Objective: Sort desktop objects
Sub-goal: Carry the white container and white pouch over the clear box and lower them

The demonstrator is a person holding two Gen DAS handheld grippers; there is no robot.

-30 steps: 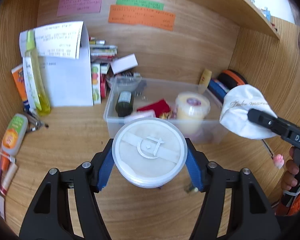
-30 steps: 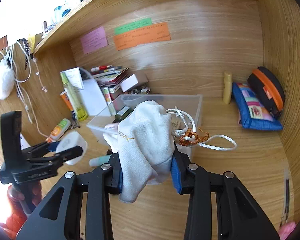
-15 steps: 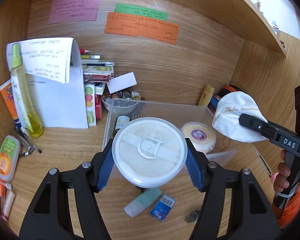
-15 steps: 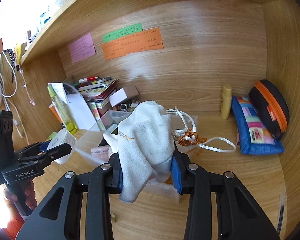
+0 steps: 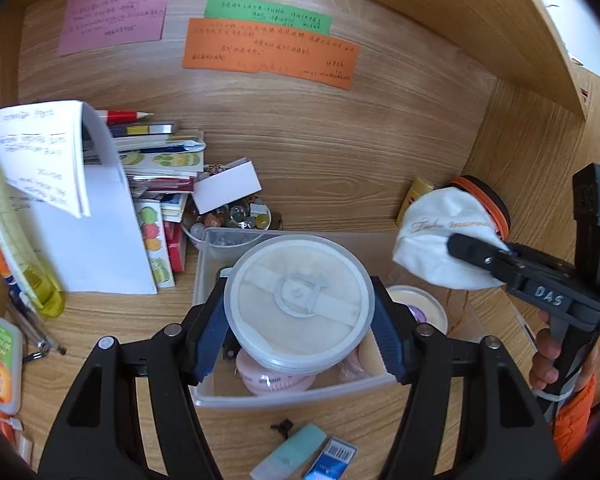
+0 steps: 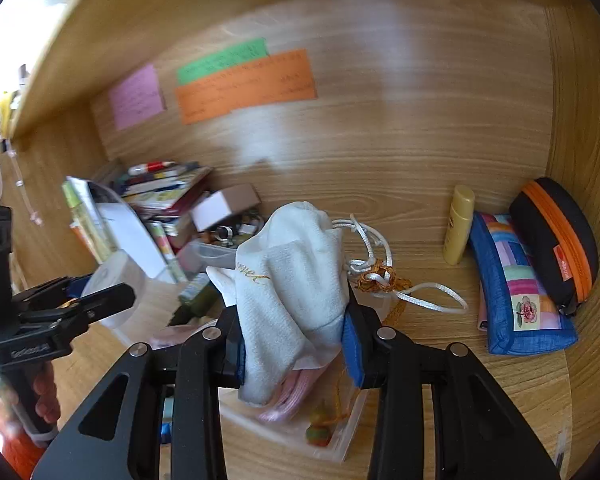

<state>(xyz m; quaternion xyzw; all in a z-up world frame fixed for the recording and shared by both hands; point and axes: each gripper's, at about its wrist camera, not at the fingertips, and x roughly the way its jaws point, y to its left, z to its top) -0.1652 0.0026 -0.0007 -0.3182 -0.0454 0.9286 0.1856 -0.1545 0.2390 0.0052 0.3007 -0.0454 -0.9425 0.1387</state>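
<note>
Clear rectangular plastic bin point(image 5: 216, 394) on the wooden desk point(image 5: 100, 320) is the landmark. Left tongs point(image 5: 300, 316) pinch a round white lidded plastic tub point(image 5: 298, 304) by its sides, held right over the bin's near half. The tub looks rigid and light, with smooth walls that may slip; a side grip at the widest part, as it is now, seems right. Right tongs point(image 6: 296, 312) are pressed on a white soft cloth drawstring pouch point(image 6: 296, 276), bunched up, white cord point(image 6: 380, 276) dangling loose, above the bin's right part. The pouch is limp and light, it will sag; grip the bunched body, since the cord could snag on the bin's rim. Inside the bin: a pink round case point(image 5: 276, 380), a cream round jar point(image 5: 420, 308), other bits partly hidden. In front of the bin: a pale teal eraser-like block point(image 5: 288, 454). Left of the bin: a stack of books and papers point(image 5: 156, 184), a yellow-green bottle point(image 5: 20, 248). Right of the bin: a blue patchwork pouch point(image 6: 516, 284), a black case with orange zip point(image 6: 556, 236), a small yellow bottle point(image 6: 458, 224).
</note>
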